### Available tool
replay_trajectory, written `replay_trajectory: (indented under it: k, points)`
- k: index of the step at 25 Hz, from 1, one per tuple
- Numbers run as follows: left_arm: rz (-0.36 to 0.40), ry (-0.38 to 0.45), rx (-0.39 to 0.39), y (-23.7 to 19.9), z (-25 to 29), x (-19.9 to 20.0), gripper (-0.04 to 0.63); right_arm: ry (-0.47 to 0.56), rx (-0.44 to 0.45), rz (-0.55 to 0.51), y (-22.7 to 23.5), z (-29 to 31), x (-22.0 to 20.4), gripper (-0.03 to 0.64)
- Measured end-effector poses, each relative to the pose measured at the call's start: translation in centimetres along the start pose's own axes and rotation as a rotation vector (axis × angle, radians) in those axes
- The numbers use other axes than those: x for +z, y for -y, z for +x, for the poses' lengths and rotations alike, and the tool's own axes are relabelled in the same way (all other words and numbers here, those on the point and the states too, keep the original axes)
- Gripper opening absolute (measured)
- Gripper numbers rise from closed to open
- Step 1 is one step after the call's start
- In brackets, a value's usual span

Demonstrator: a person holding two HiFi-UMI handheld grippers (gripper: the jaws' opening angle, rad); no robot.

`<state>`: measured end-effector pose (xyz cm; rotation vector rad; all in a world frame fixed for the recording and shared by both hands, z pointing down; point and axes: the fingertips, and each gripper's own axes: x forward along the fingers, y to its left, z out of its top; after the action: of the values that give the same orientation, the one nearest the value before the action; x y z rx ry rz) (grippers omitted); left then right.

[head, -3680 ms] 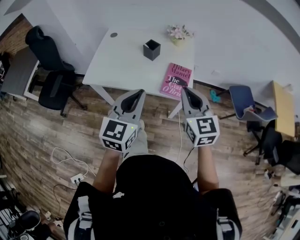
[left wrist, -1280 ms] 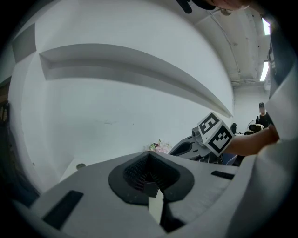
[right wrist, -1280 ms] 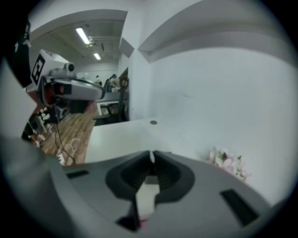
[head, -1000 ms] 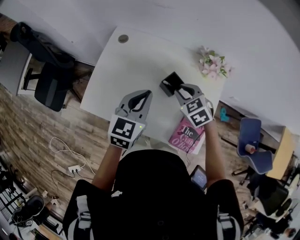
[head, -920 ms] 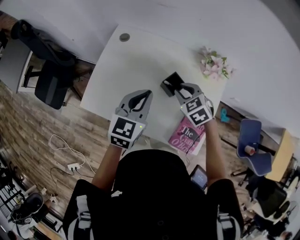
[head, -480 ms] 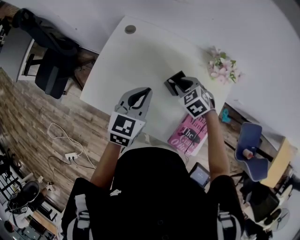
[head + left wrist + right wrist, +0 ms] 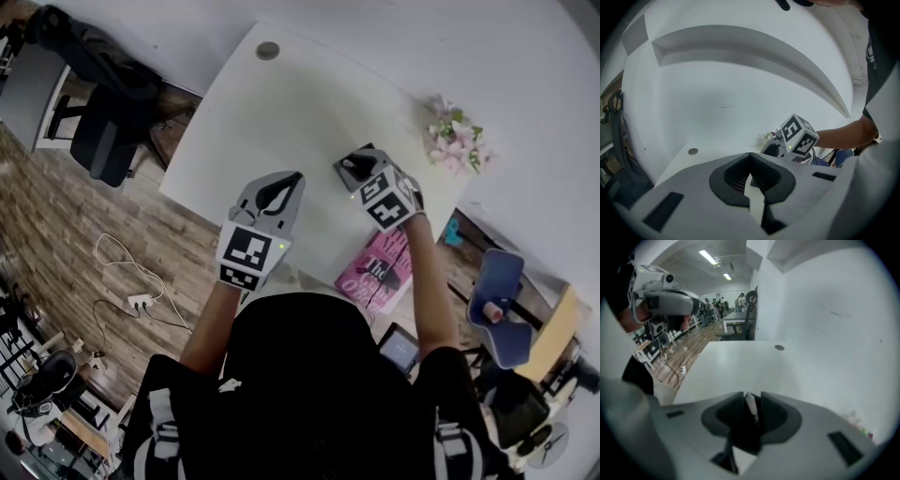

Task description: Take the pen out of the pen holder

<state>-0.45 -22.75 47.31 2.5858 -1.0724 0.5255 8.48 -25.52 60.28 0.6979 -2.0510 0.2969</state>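
Note:
The black pen holder stands on the white table, toward its right side. My right gripper points steeply down onto its top. In the right gripper view a white pen rises from the dark holder and stands in the gap of the right gripper. Its jaws have just been opening, and the pads do not press on the pen. My left gripper hovers over the table's near edge, left of the holder, fingertips together and empty. The left gripper looks at the right one's marker cube.
A small pot of pink flowers stands at the table's far right. A pink book lies at the near right corner. A cable grommet sits near the far edge. Black office chairs stand left of the table.
My right gripper has come down over the pen holder, and its marker cube now covers most of it. The left gripper has sunk slightly. The head view has shifted, so the table sits higher in the picture.

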Motion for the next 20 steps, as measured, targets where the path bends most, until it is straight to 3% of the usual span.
replay_trajectory:
  k: [11, 20]
  points:
    - [-0.005, -0.014, 0.015, -1.0, 0.6, -0.3, 0.021, -0.003, 0.119, 0.073, -0.6, 0.5, 0.3, 0.095]
    - [0.0, -0.022, 0.006, -0.7, 1.0, -0.6, 0.021, -0.024, 0.089, 0.05, 0.1, 0.3, -0.7, 0.077]
